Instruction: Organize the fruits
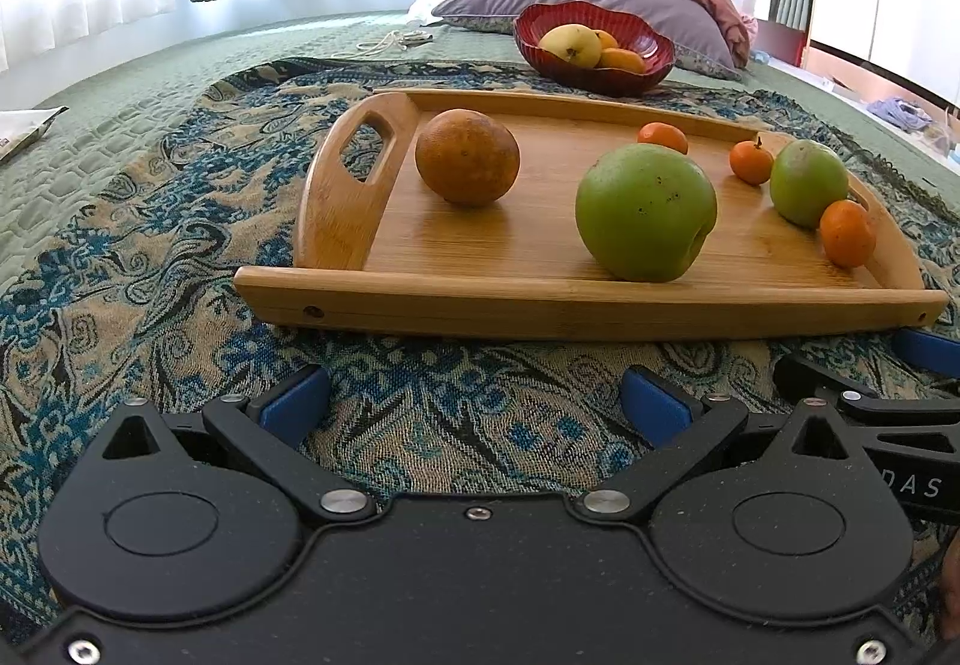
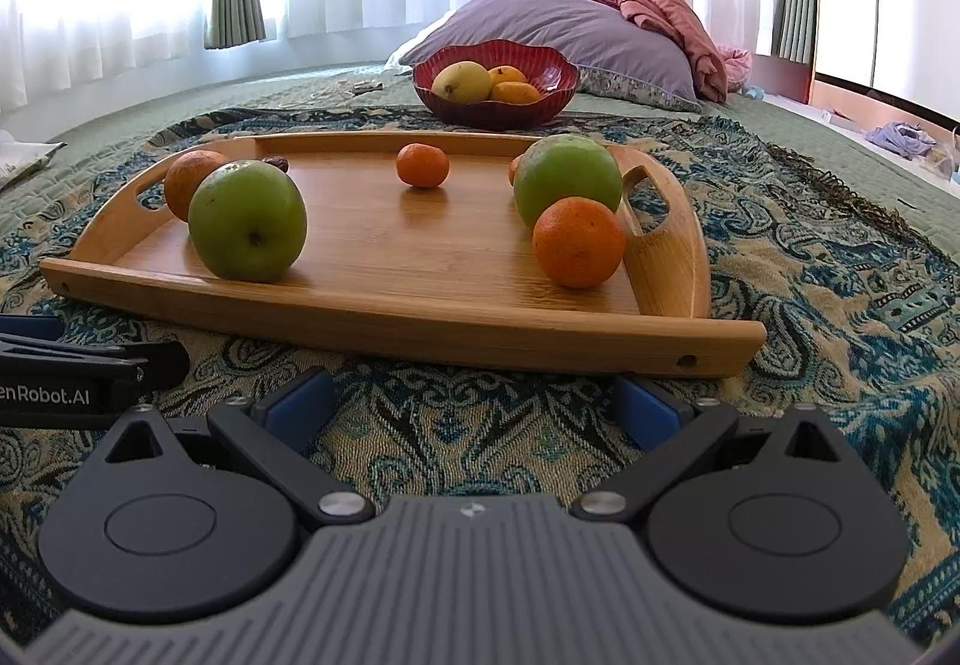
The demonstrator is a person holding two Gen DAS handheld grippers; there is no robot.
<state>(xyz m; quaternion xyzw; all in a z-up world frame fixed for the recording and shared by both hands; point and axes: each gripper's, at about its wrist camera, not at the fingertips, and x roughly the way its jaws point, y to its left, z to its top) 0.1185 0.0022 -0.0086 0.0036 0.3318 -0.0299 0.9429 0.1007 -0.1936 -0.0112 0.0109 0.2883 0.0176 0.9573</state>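
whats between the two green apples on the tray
One small mandarin sits farther back in the gap between the green apples; otherwise bare tray, clearest in the right wrist view.

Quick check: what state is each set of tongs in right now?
Left tongs: open, holding nothing.
Right tongs: open, holding nothing.

Wooden tray (image 2: 384, 317) lies on a patterned throw (image 2: 840, 269) spread over the bed (image 1: 120, 83).

On the tray, as the right wrist view shows it:
- near left: apple (image 2: 247, 221), with an orange (image 2: 191, 180) just behind it by the left handle
- middle, toward the far rim: a mandarin (image 2: 423, 164), standing alone
- right: a second apple (image 2: 567, 179) beside the right handle, another mandarin (image 2: 578, 242) touching its front

Beyond the tray's far rim sits a fruit bowl (image 2: 495, 110) holding several fruits. Behind the bowl, a pillow (image 2: 558, 26).

Both grippers sit before the tray's near rim, left gripper (image 1: 477, 404) beside right gripper (image 2: 477, 404).
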